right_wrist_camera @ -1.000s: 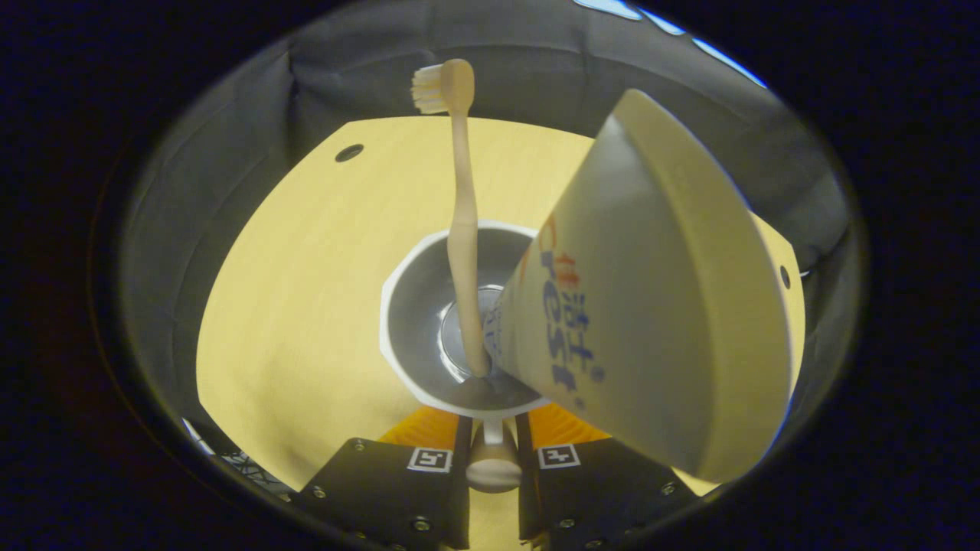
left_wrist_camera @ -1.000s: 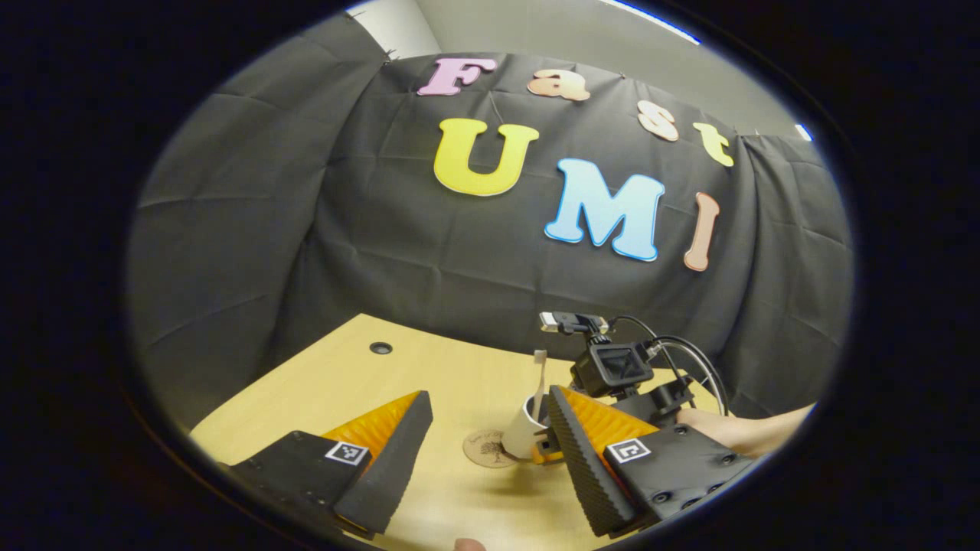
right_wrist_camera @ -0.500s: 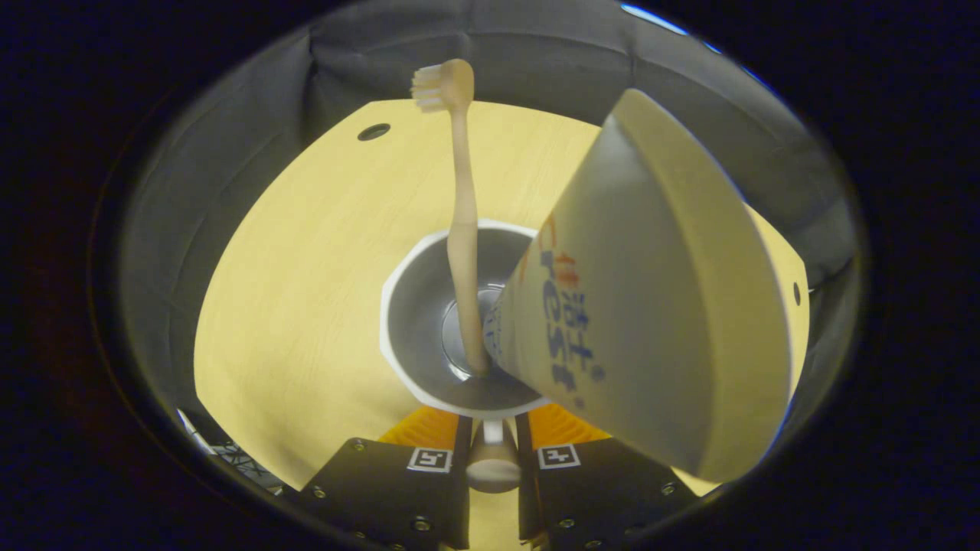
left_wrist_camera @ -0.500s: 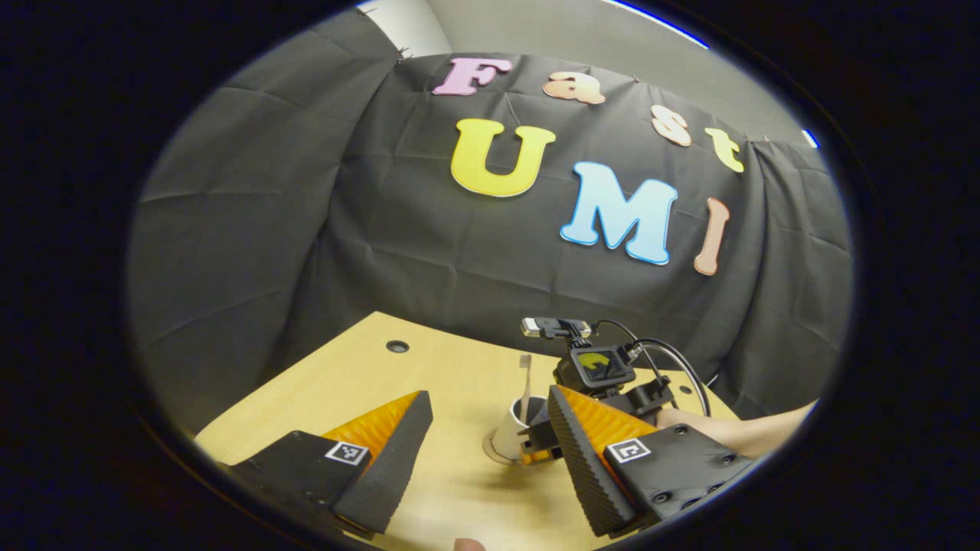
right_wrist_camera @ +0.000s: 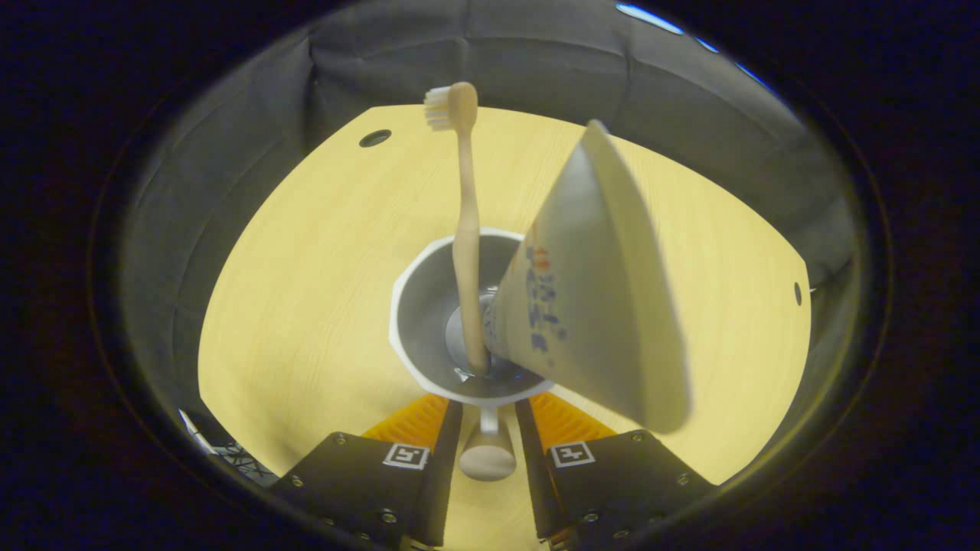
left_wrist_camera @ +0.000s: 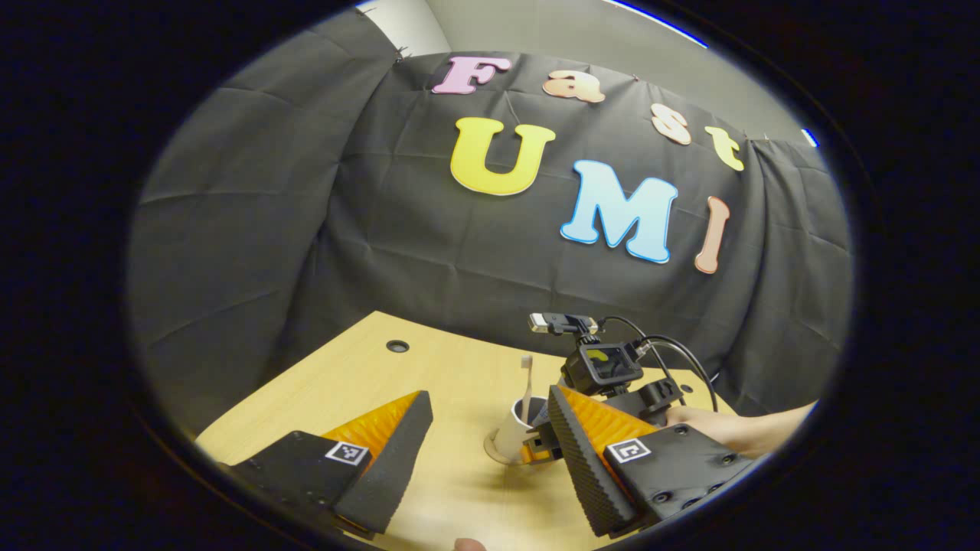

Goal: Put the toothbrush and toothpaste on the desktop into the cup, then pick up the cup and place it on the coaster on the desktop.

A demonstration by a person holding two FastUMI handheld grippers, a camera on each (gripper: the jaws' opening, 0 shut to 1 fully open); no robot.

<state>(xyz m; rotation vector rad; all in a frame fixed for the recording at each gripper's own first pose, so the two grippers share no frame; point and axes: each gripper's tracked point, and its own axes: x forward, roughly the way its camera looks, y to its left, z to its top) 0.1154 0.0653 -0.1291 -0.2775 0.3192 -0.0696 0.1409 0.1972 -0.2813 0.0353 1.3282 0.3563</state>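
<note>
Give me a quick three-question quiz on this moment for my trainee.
1. True or false: the toothbrush lies flat on the desktop.
2. What leans beside it in the cup? A) toothpaste B) comb C) razor
3. Fill in: in the left gripper view, the cup sits on the ____.
Key: 1 false, it stands head up in the cup; 2 A; 3 coaster.
</note>
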